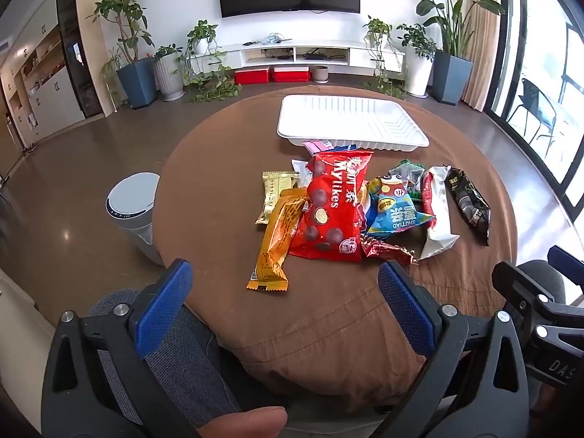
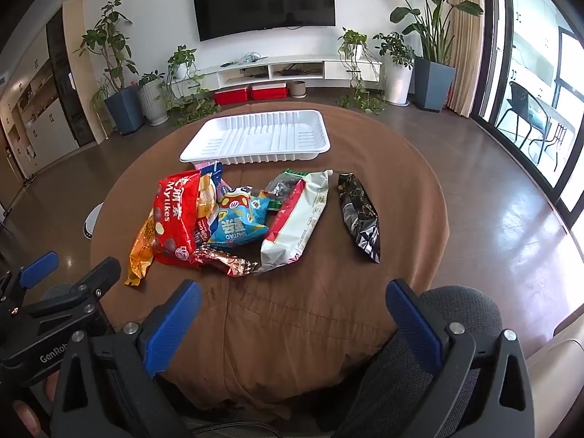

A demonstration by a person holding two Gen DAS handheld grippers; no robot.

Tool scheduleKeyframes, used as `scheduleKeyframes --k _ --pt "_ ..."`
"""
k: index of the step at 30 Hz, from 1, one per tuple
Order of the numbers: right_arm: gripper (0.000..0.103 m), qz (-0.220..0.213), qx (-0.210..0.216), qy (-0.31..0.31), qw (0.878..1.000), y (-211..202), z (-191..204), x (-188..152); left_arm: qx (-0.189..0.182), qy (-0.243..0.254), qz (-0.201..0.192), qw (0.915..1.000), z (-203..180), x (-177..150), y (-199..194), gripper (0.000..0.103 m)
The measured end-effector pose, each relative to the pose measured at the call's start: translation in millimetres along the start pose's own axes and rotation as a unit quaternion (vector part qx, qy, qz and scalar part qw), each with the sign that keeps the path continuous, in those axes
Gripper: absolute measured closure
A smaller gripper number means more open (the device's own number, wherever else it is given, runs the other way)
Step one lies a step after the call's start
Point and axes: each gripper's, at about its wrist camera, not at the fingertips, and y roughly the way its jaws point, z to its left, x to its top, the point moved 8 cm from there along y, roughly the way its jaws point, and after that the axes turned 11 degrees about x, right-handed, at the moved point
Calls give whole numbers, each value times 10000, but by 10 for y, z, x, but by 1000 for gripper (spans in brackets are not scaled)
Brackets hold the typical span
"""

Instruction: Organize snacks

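A pile of snack packets lies mid-table: a red Mylikes bag (image 1: 330, 208) (image 2: 177, 215), an orange bar (image 1: 277, 237), a gold packet (image 1: 275, 191), a blue bag (image 1: 396, 210) (image 2: 239, 221), a white-red packet (image 1: 438, 215) (image 2: 299, 219), a black packet (image 1: 469, 199) (image 2: 359, 215) and a shiny red wrapper (image 2: 226, 261). An empty white tray (image 1: 350, 122) (image 2: 255, 138) sits behind them. My left gripper (image 1: 284, 273) is open and empty at the near table edge. My right gripper (image 2: 294, 292) is open and empty, near edge too.
The round table has a brown cloth (image 2: 292, 310). A white bin (image 1: 133, 208) stands on the floor at its left. A grey chair back (image 2: 460, 314) is below the right gripper. Plants and a TV stand line the far wall.
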Motion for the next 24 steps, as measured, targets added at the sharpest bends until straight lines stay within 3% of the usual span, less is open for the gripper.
scheduleKeyframes --k 24 --pt "0 44 13 5 10000 2 26 -21 -12 -31 7 10000 -55 -16 -16 0"
